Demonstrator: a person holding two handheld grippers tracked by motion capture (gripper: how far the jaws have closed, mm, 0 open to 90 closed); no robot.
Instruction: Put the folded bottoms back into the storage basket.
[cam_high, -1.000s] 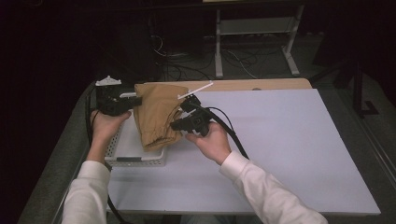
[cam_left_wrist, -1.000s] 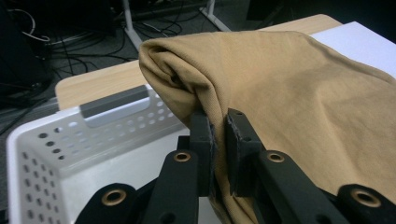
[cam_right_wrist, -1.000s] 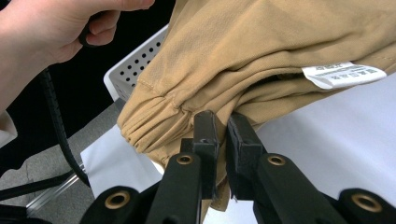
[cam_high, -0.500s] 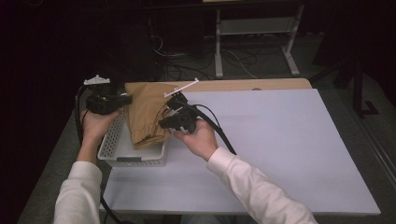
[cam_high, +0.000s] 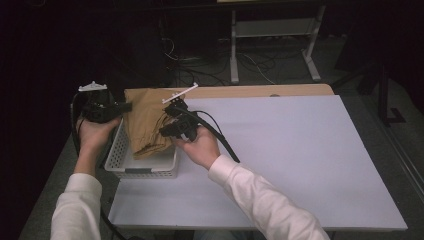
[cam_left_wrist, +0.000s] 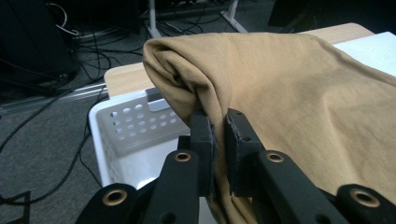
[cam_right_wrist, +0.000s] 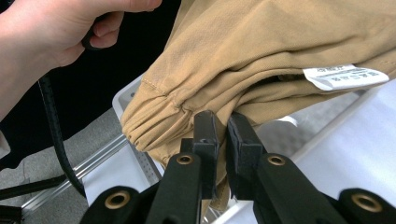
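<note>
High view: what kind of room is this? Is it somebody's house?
Probably not a house; it looks like a lab or workshop. Loose cables lie on the dark floor, a metal stand sits behind the table, and the person holds a wired tool.

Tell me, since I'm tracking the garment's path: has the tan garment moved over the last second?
Yes. The tan garment, clamped by both grippers, shifted left across the table edge, now hanging over the white basket.

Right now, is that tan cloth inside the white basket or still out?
Partly in: the cloth hangs from both tongs, lower end in the basket.
</note>
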